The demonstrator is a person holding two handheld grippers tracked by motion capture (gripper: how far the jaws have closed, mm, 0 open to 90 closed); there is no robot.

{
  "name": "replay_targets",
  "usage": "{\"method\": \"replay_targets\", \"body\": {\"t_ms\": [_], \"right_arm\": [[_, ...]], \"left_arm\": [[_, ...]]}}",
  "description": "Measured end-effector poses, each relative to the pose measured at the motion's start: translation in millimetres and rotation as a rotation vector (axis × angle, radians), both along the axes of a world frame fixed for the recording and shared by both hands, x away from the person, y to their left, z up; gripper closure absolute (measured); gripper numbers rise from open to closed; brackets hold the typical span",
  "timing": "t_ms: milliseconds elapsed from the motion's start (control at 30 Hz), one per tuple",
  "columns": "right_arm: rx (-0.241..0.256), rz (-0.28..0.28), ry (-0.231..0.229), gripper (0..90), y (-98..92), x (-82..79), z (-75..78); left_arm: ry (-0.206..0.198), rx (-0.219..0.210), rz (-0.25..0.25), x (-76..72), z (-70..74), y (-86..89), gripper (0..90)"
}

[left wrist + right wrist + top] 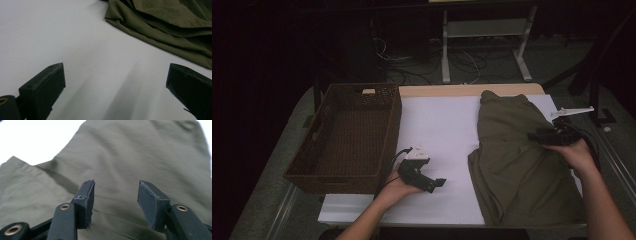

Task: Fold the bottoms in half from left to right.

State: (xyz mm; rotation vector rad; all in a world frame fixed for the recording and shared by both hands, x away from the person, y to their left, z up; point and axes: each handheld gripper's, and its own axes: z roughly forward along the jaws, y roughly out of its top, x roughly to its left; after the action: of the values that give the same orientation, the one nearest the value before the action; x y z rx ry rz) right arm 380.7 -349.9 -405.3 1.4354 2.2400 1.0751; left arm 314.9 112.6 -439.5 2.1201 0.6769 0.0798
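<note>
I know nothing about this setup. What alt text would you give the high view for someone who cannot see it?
A person holds the right tongs over an olive-green garment lying on a white table, and the left tongs over bare tabletop. A brown wicker basket sits at the left.

Dim room, grey floor (557, 60) (cables strewn), white table frame (484, 30) behind

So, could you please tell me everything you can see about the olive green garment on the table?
The olive green garment is a thin woven-looking cloth, matte and plain, lying loosely folded and creased on the right half of the white table. Layered folds and a hemmed edge show at its left side. Its near edge reaches the table's front. The right tool hangs open over its right part, jaws apart with no cloth between them. The left tool is open over bare table, apart from the cloth.
</note>
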Motion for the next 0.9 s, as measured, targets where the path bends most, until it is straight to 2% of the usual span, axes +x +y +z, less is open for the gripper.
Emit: {"method": "replay_targets", "body": {"t_ms": [167, 233, 433, 700, 900], "right_arm": [[0.02, 0.054, 0.009, 43.3, 17.5, -2.4, 0.4], [0.028, 0.096, 0.011, 42.1, 29.7, -3.5, 1.9], [0.048, 0.137, 0.006, 41.0, 46.2, -4.9, 5.7], [0.061, 0.238, 0.03, 39.2, 79.2, -8.1, 4.6], [0.076, 0.28, 0.034, 38.9, 99.4, -7.1, 6.0]], "left_arm": [[0.0, 0.002, -0.004, 0.0, 0.0, -0.1, 2.0], [0.001, 0.003, -0.007, 0.1, -0.3, -0.4, 2.0], [0.003, 0.005, -0.009, 0.2, -1.2, -1.3, 2.1], [0.005, 0.009, -0.014, 0.2, -1.5, -1.7, 2.2], [0.007, 0.009, -0.014, 0.2, -2.0, -2.6, 2.2]]}}
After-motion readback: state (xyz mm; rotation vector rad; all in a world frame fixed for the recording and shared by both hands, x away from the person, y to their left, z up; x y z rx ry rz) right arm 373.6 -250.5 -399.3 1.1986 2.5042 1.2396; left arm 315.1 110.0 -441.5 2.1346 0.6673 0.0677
